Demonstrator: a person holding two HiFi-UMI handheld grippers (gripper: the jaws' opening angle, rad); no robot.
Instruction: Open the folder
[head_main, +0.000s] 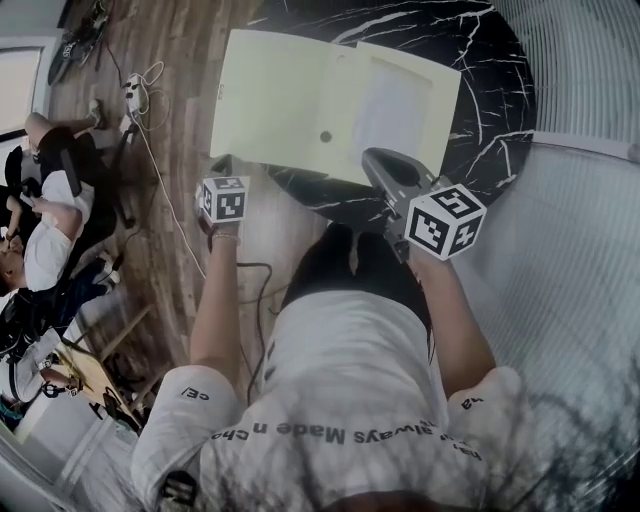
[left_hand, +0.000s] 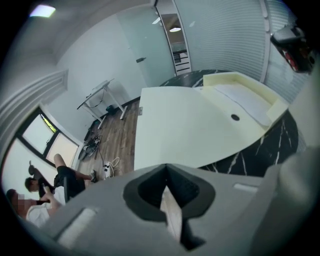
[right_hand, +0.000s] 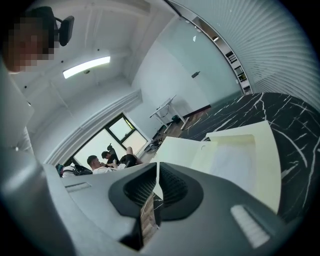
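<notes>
A pale yellow folder (head_main: 300, 110) lies open on the round black marble table (head_main: 490, 80). Its flat cover sticks out over the table's left edge, and its tray-like half (head_main: 405, 105) lies to the right. My left gripper (head_main: 221, 168) hovers just in front of the cover's near edge, off the table, its jaws shut on nothing. My right gripper (head_main: 376, 160) is at the near edge of the tray half, shut and empty. Beyond the left gripper's (left_hand: 165, 168) closed tips I see the open folder (left_hand: 190, 125). The right gripper (right_hand: 156, 166) looks across the folder (right_hand: 235, 160).
Wooden floor lies left of the table, with a power strip and cables (head_main: 136, 95). People sit at the far left (head_main: 50, 220). A ribbed wall (head_main: 580, 200) runs along the right. A white desk (left_hand: 100, 95) stands far back.
</notes>
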